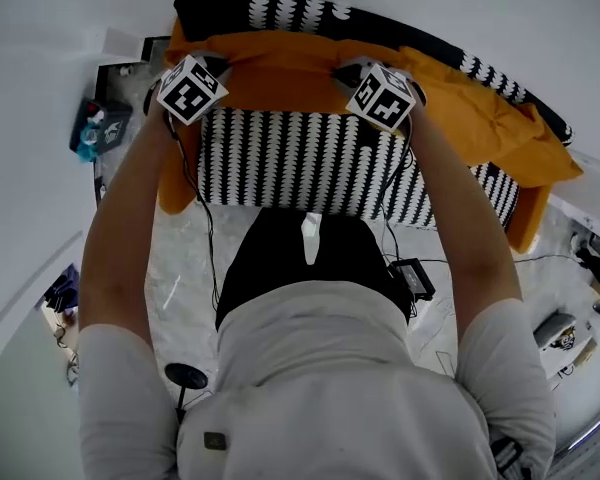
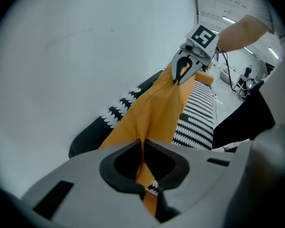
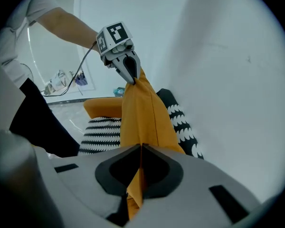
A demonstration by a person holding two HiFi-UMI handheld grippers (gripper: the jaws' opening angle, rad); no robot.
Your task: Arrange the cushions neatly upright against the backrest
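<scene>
Orange cushion (image 1: 280, 73), zigzag sofa (image 1: 300, 163) beneath, white wall (image 2: 85, 56) behind

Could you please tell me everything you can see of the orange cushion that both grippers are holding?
The orange cushion is plain, soft-looking fabric, limp and creased. The left gripper and the right gripper are each shut on an upper corner, so its top edge runs stretched between them and the body hangs down in folds. It is over the black-and-white patterned sofa seat, in front of the backrest.
</scene>
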